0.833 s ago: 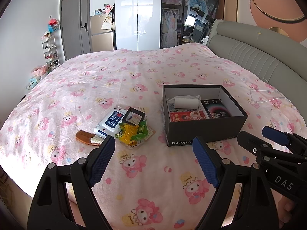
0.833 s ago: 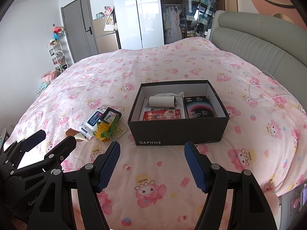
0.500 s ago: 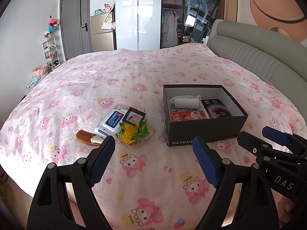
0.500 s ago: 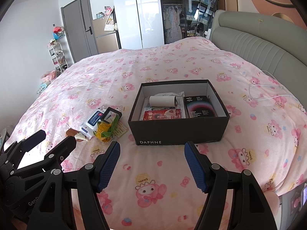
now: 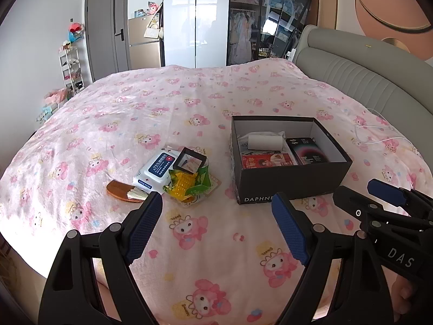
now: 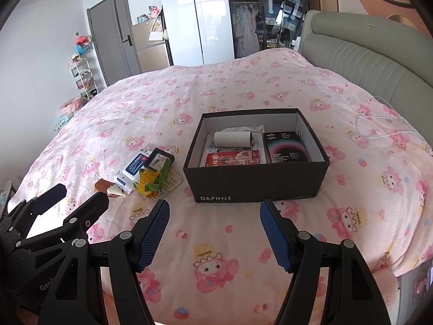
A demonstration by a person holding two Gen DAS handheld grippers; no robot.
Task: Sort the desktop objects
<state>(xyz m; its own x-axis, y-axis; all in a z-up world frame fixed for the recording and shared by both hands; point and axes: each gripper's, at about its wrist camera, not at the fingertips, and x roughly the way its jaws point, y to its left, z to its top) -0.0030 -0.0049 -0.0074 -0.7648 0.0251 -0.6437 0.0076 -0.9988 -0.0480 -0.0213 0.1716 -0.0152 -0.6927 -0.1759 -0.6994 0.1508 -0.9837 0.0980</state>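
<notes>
Nothing is shifting between the earlier frames and now: both grippers are hovering in the same spots over the pink cartoon-print bed (image 5: 189, 103), and every object is lying where it was. In the left wrist view, the left gripper (image 5: 216, 230) is filling the bottom of the frame with its jaws standing wide and nothing between them, while the right gripper (image 5: 379, 197) is poking in from the lower right edge, also spread apart and carrying nothing. The black shoebox (image 5: 292, 181) marked DAPHNE is sitting right of centre, open on top, and holding a white roll (image 5: 265, 142), a red packet (image 5: 268, 161) in front of it and a dark booklet (image 5: 307, 150) on the right side. A loose pile is lying left of centre, near the box but apart from it: a wet-wipes pack (image 5: 158, 170), a small black-framed box (image 5: 190, 161) resting partly on it, a yellow-and-green toy (image 5: 188, 185) in clear wrapping just in front, and a brown wooden comb (image 5: 120, 191) at the pile's left end. A white cable (image 5: 379, 132) is trailing over the bed at the right, near the grey headboard (image 5: 365, 75). In the right wrist view, the shoebox (image 6: 257, 184) is sitting at centre just beyond the wide-open jaws, with the pile to its left
</notes>
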